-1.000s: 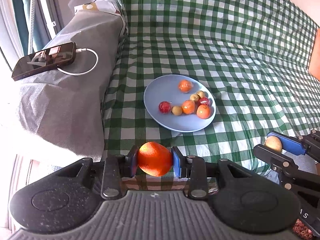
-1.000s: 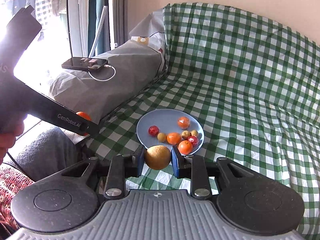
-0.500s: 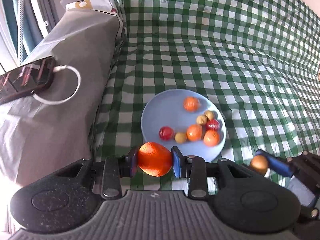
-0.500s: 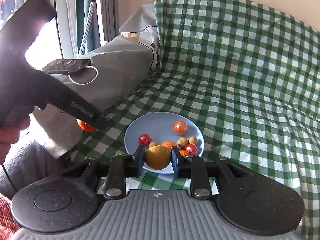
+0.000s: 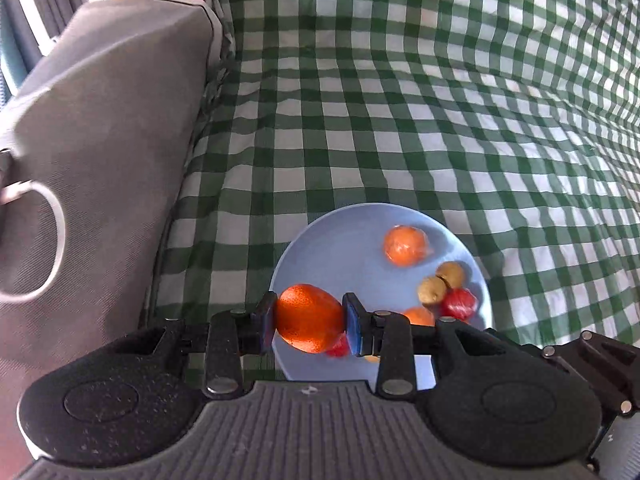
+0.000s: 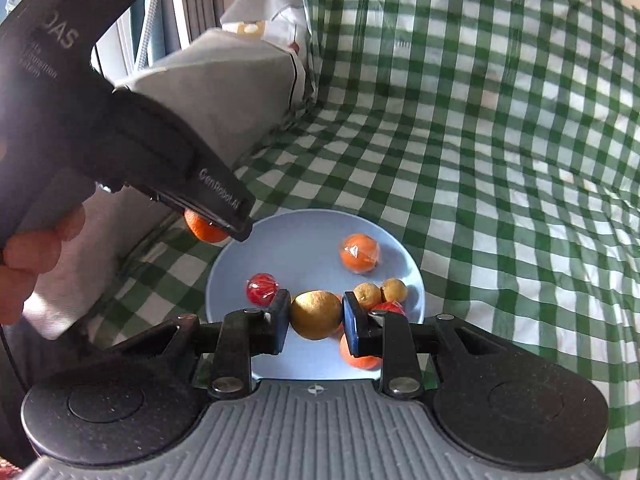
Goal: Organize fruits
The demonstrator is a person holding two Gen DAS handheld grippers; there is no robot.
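Note:
A pale blue plate [image 5: 344,248] [image 6: 304,240] lies on the green checked cloth and holds several small fruits: oranges, red ones and brown-yellow ones. My left gripper [image 5: 309,319] is shut on an orange [image 5: 310,318] above the plate's near-left rim. In the right wrist view that orange [image 6: 204,229] shows under the left gripper's body, just left of the plate. My right gripper [image 6: 316,316] is shut on a golden-brown round fruit [image 6: 316,314] over the plate's near part. A wrapped orange [image 6: 359,253] sits apart at the plate's far side.
A grey cushion [image 5: 104,128] rises left of the plate, with a white cable loop [image 5: 44,240] on it. The checked cloth [image 5: 440,112] spreads behind and to the right. A hand [image 6: 32,256] grips the left tool at the left edge.
Both grippers have come forward and down toward the plate, each still holding its fruit. The plate now looms larger and lies under both sets of fingers; the phone has left the view.

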